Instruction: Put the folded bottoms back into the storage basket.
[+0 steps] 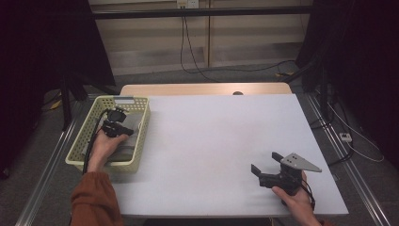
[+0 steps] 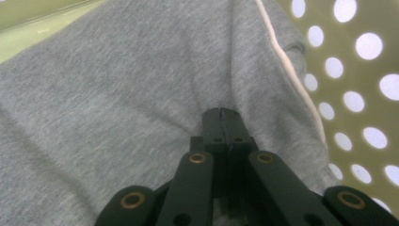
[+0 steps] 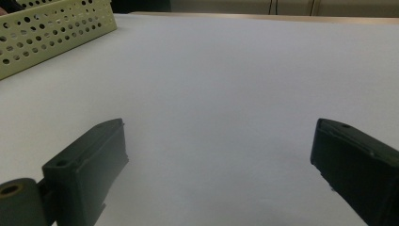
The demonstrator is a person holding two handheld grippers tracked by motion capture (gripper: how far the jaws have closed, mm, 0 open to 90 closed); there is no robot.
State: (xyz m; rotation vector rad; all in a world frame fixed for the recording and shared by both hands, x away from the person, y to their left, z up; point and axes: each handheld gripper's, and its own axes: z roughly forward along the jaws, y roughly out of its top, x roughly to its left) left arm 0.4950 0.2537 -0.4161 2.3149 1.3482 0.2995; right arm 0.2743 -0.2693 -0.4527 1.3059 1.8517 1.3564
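Note:
A pale green perforated basket (image 1: 141, 143) stands at the table's left edge with a folded grey cloth (image 1: 135, 123) inside. My left gripper (image 1: 115, 123) reaches down into the basket. In the left gripper view its jaws are shut together, with the left gripper (image 2: 221, 113) tips resting against the grey cloth (image 2: 117, 94); no fabric shows between them. My right gripper (image 1: 264, 161) is held low over the white table at the front right, open and empty. In the right gripper view the right gripper (image 3: 219, 155) jaws stand wide apart over bare tabletop.
The white table (image 1: 211, 127) stretches between the two hands. The basket wall (image 2: 357, 70) rises close on the right of the left gripper view. The basket (image 3: 47, 33) sits far off at the upper left of the right gripper view. Cables lie on the floor behind.

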